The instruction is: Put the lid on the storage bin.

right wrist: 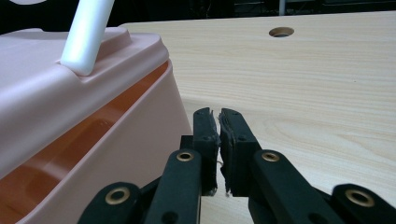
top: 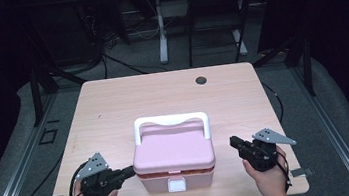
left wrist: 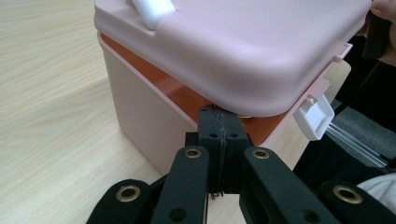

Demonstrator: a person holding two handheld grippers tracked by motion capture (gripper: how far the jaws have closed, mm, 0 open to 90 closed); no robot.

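A pink lidded box (top: 173, 153) with a white handle (top: 171, 121) and a white front latch (top: 176, 184) stands near the table's front edge. Its lid (left wrist: 233, 51) sits slightly raised, showing an orange rim (left wrist: 182, 95) underneath. My left gripper (top: 130, 171) is shut, and its tips (left wrist: 219, 119) rest at the gap under the lid's left edge with nothing between the jaws. My right gripper (top: 233, 142) hovers just off the box's right side, shut and holding nothing. Its tips (right wrist: 218, 116) sit beside the pink wall (right wrist: 140, 140), apart from it.
The light wooden table (top: 113, 110) has a round cable hole (top: 201, 80) at the back middle. Bare wood stretches behind and beside the box. Beyond the table stand dark frames, desk legs and cables on a grey floor.
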